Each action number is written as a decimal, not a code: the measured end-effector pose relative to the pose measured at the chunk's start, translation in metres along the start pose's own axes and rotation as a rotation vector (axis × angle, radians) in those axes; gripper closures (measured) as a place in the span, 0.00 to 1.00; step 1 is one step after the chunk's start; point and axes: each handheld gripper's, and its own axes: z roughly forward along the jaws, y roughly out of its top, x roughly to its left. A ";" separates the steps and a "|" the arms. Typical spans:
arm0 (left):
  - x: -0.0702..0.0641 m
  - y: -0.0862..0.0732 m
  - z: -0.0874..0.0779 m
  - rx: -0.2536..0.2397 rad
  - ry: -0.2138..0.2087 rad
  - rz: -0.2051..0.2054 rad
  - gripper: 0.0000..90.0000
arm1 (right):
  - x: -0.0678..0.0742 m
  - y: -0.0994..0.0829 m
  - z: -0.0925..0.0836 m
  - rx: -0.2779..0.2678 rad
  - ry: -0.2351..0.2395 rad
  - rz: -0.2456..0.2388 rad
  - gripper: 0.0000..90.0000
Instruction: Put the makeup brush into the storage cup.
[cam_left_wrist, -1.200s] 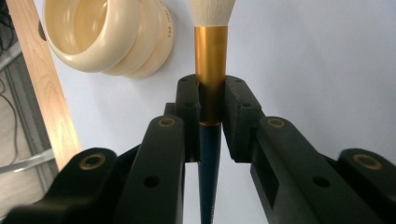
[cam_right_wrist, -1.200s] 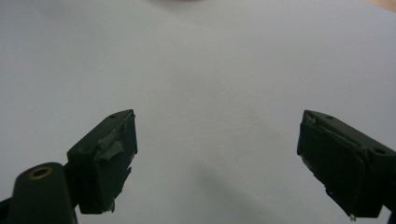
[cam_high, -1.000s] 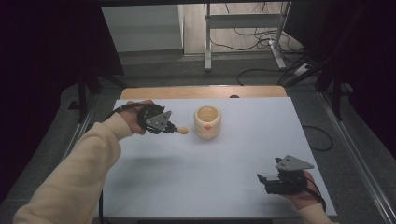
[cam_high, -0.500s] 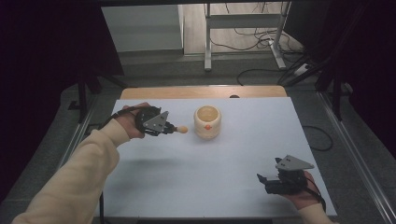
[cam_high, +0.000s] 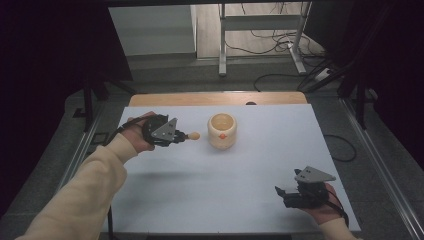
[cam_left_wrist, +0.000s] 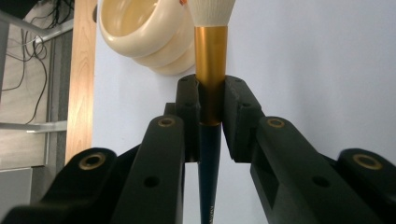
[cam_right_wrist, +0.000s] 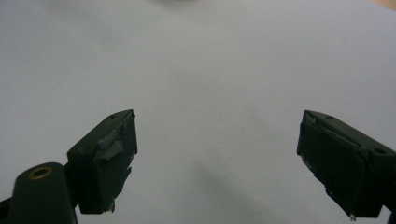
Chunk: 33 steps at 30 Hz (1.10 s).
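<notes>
Two grippers are up, and I have work for one. My left gripper (cam_high: 177, 135) has its jaws pinching a makeup brush (cam_left_wrist: 211, 70) by its gold ferrule, bristle head (cam_high: 193, 135) pointing at the cream ribbed pot (cam_high: 222, 131), just beside its rim and clear of the white surface (cam_high: 200, 190). My right gripper (cam_high: 281, 192) rests near the front edge, jaws spread on nothing. I judge I'm mid-carry; next I'd tip the brush upright over the pot's mouth before letting go.
</notes>
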 end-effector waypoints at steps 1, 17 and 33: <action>0.000 0.000 0.000 0.000 0.000 0.000 0.87 | 0.000 0.000 0.000 0.000 0.000 0.000 0.14; -0.006 0.001 -0.002 -0.016 0.047 -0.114 0.87 | 0.000 0.000 0.000 0.000 -0.002 0.003 0.14; -0.009 0.002 -0.006 -0.020 0.087 -0.196 0.87 | 0.000 0.000 0.000 -0.003 -0.005 0.001 0.14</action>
